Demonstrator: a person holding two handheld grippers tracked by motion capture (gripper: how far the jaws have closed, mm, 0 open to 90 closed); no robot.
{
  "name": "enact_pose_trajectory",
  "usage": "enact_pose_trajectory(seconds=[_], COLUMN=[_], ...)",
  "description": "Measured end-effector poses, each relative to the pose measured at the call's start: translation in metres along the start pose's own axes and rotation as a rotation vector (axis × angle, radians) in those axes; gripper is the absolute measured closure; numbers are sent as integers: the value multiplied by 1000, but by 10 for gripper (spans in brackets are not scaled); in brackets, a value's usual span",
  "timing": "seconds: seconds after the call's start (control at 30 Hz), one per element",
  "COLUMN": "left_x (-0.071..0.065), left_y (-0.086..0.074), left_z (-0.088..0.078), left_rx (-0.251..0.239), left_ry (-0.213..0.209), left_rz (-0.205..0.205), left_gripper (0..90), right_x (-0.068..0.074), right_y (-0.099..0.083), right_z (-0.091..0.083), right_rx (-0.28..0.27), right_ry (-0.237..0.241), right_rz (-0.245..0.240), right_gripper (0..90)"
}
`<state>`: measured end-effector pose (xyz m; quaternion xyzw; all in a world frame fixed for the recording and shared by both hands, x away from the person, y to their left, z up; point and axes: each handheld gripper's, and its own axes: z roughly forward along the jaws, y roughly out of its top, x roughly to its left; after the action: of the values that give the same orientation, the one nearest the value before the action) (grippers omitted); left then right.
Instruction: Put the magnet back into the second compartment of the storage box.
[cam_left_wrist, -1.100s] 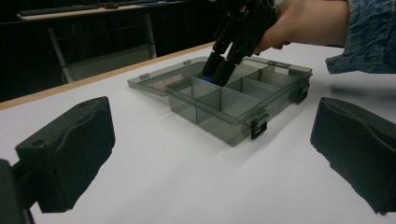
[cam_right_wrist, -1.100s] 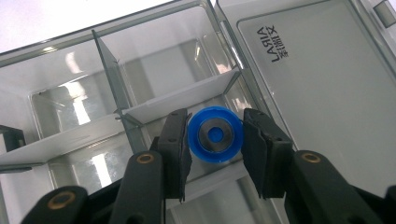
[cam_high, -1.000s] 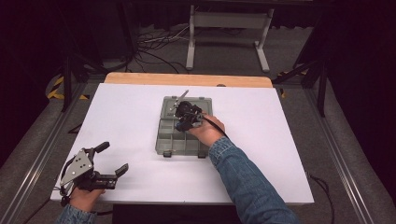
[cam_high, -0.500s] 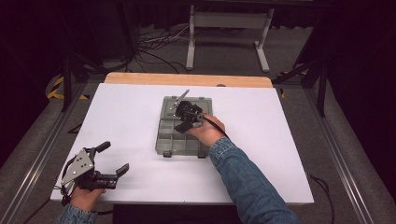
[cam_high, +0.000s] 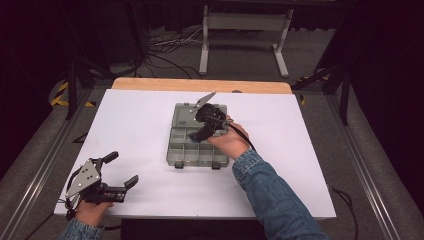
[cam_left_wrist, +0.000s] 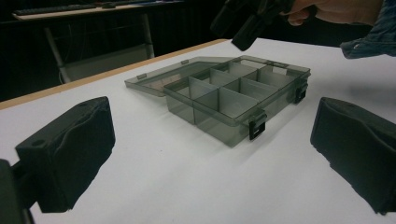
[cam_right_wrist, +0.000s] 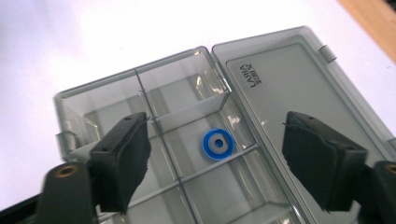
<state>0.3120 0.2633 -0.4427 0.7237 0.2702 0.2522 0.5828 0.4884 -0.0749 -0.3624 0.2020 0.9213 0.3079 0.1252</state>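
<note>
A smoky grey compartment box (cam_high: 186, 150) lies open at the table's middle, its lid (cam_high: 184, 114) folded flat toward the far side. In the right gripper view a small blue ring with a grey centre (cam_right_wrist: 217, 144) rests in one compartment next to the lid hinge (cam_right_wrist: 233, 100). My right gripper (cam_right_wrist: 217, 163) hovers over that compartment, open, the ring between and below its jaws. My left gripper (cam_high: 116, 169) rests open near the table's front left corner, aimed at the box (cam_left_wrist: 233, 100), with nothing between its pads (cam_left_wrist: 70, 149).
The white table (cam_high: 135, 120) has a wooden strip (cam_high: 200, 85) along its far edge. Two black latches (cam_left_wrist: 256, 128) sit on the box's front wall. Cables and a metal stand (cam_high: 245, 30) lie on the floor beyond the table.
</note>
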Motion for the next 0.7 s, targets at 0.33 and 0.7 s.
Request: enact_pose_trajectory(seconds=[0.33,0.7], left_x=[0,-1], left_y=[0,0], left_z=[1,2], left_rx=[6,2], left_ry=[-4,2], left_rz=[9,7], left_gripper=[6,6], right_x=[7,14], right_y=[-22,-58], right_z=[-51,-99], right_rx=[-167,-311], right_ry=[-13,-43], right_rz=[26,38], right_gripper=[80,6])
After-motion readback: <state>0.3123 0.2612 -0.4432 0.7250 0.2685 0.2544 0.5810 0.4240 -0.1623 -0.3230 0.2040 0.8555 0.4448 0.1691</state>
